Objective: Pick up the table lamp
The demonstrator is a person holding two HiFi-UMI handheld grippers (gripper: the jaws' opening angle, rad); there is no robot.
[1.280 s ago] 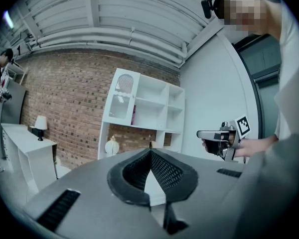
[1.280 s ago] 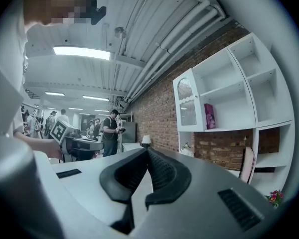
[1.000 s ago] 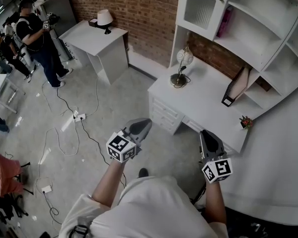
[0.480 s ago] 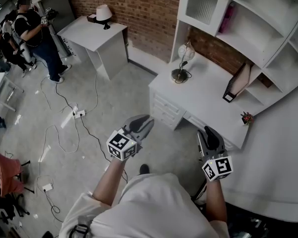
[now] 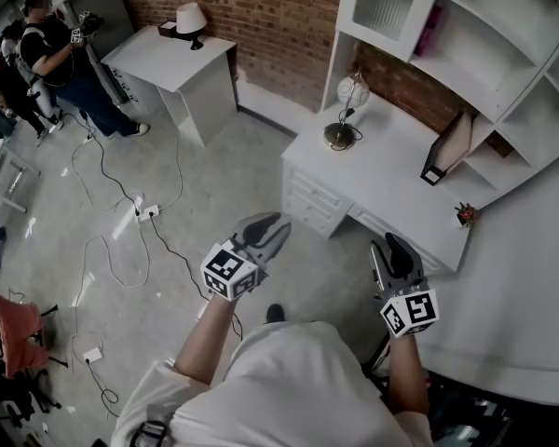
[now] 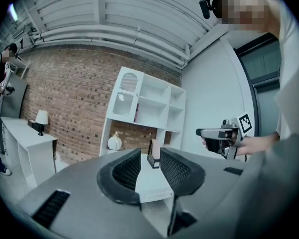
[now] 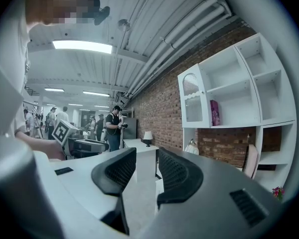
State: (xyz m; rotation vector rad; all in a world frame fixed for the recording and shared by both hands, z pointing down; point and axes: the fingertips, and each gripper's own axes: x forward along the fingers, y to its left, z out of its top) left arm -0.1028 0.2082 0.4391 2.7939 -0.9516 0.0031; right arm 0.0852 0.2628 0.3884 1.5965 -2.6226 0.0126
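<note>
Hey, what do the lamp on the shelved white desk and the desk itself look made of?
Lamp: pale rounded shade, probably glass, slightly glossy; the base looks like brassy metal. Desk: likely painted wood or board, smooth matte white.

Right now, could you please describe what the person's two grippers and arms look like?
The left gripper and right gripper have grey, rounded bodies with black mesh-textured pads. Each carries a white cube printed with black square markers. The person wears a white short-sleeved shirt. Both grippers' jaws have just been opening, with nothing between them.
</note>
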